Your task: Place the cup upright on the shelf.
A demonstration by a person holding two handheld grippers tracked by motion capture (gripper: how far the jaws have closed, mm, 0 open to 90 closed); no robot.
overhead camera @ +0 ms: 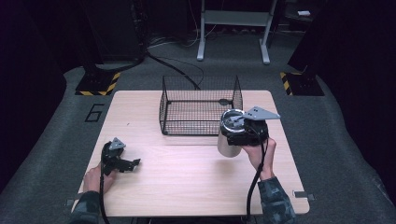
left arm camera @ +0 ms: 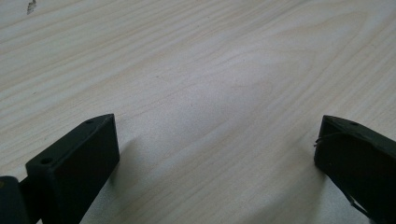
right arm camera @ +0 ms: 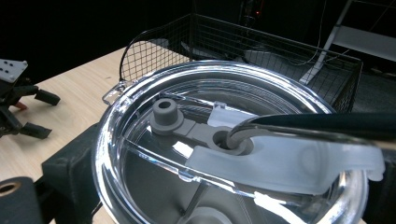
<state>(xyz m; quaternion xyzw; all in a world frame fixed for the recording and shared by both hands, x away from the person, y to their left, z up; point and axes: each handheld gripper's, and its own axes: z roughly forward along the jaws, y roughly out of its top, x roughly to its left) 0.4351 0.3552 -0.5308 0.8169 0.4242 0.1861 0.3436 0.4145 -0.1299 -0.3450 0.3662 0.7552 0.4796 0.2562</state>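
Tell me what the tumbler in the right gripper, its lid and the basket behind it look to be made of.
The tumbler looks like brushed steel: a dull silver wall with soft reflections. Its lid seems clear hard plastic, see-through with sharp glints, carrying a grey, probably rubbery plug. The basket appears to be thin black-coated wire mesh, open enough to show the table through it.

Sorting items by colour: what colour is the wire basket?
Black wire mesh basket, clearest in the high view.

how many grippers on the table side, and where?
2. Left gripper sits low at the table's near left; right gripper holds the steel tumbler beside the wire basket.
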